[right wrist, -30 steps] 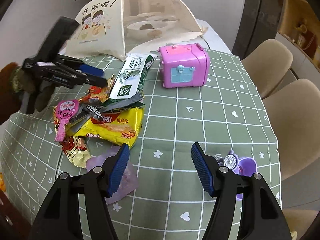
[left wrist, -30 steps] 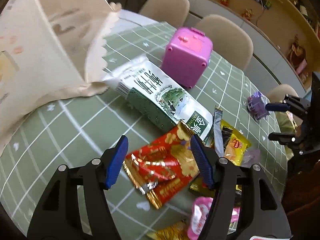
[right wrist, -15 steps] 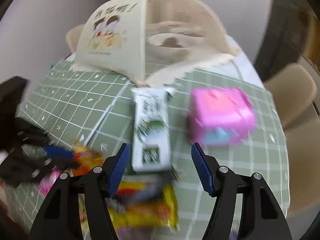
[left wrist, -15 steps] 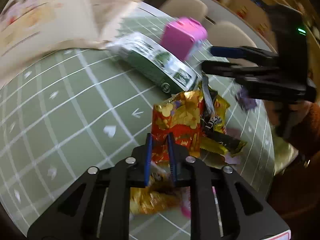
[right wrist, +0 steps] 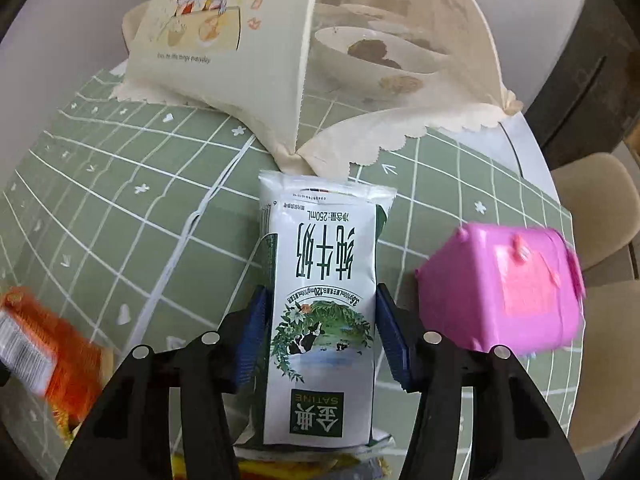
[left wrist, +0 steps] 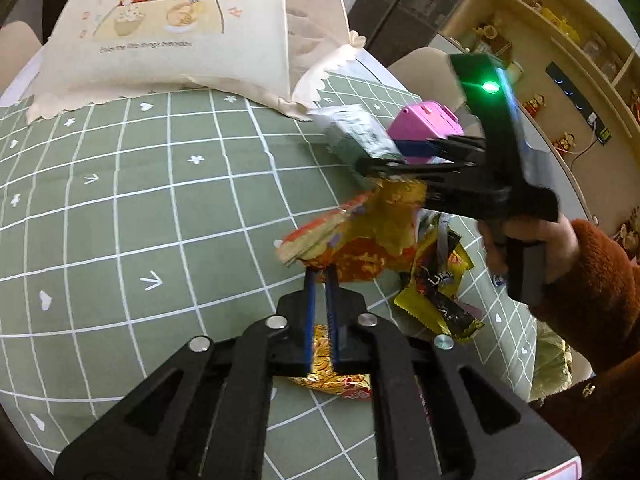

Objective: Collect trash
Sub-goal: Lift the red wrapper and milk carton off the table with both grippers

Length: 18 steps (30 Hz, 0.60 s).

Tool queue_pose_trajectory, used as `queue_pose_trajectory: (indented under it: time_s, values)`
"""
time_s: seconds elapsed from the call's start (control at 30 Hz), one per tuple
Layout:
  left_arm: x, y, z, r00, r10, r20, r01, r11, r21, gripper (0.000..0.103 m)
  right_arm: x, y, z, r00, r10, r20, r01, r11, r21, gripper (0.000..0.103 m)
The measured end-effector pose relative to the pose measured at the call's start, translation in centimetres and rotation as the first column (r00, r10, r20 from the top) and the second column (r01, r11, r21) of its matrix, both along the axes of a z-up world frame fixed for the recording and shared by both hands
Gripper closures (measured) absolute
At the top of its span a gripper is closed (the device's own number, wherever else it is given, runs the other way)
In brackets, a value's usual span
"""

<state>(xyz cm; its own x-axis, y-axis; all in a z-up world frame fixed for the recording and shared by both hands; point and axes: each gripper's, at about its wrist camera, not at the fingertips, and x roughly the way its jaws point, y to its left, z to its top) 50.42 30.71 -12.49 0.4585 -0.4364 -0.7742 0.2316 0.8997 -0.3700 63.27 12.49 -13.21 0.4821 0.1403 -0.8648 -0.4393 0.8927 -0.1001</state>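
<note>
From my left wrist camera, my left gripper (left wrist: 320, 280) has its two blue ribbed pads pinched together on one crinkly red-and-gold foil wrapper (left wrist: 360, 236), which hangs crumpled off the checked tablecloth (left wrist: 140, 220); the jaws have just finished closing on it. Beyond it lies a small heap of trash: one yellow-and-black wrapper (left wrist: 436, 292) with a saw-tooth edge, and one more gold-printed wrapper (left wrist: 332, 376) flat beneath my fingers; how many others are in the heap I cannot count. My right gripper (left wrist: 384, 156) reaches in from the right, held by my right hand (left wrist: 528, 248) in a fuzzy rust-coloured sleeve (left wrist: 592, 280), over the milk carton (left wrist: 352, 136) and in front of one boxy pink plastic toy (left wrist: 424, 128). One tent-shaped fabric food cover (left wrist: 168, 28) with a cartoon print and scalloped hem stands at the far side. From my right wrist camera, the one milk carton (right wrist: 324, 296), a smooth white-and-green rectangular pack, lies lengthwise on the tablecloth (right wrist: 120, 220) between my right gripper's (right wrist: 324, 332) two blue pads; the jaws have just been closing, and the pads stand at its sides, though I cannot tell if they press yet. The pink toy (right wrist: 500, 288) sits just right of it, blurred. Through the food cover's (right wrist: 224, 40) mesh panel I see one white ceramic bowl (right wrist: 372, 60), and at lower left the blurred orange-red wrapper (right wrist: 48, 348).
</note>
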Motion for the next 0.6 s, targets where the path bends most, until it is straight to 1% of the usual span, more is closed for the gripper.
queue_pose_trajectory:
  time_s: [0.17,0.3,0.4,0.5,0.6]
  values:
    - [-1.2,0.3,1.5,0.999,0.027,0.027,-0.026,1.0,-0.012,0.099,-3.1,-2.0,2.9,0.998,-0.043,0.047,0.041,0.998,0.049,0.054]
    - [-2.6,-0.1,3.3,0.997,0.029,0.068,-0.029,1.0,-0.006,0.099,-6.9,-4.6,5.5,0.994,-0.087,0.07,0.079,0.992,0.103,0.054]
    - [-4.3,-0.9,4.8,0.996,0.016,0.091,-0.016,1.0,0.004,0.099,-9.8,-6.4,6.9,0.99,-0.118,0.08,0.107,0.985,0.133,0.054]
    - [-5.4,-1.8,5.3,0.996,-0.006,0.087,0.005,1.0,0.011,0.099,-12.9,-8.0,7.9,0.984,-0.145,0.101,0.129,0.98,0.151,0.054]
    - [-7.6,-2.9,4.6,0.998,-0.042,0.039,0.041,0.999,0.021,0.099,-15.4,-9.3,8.7,0.976,-0.171,0.132,0.15,0.976,0.157,0.054]
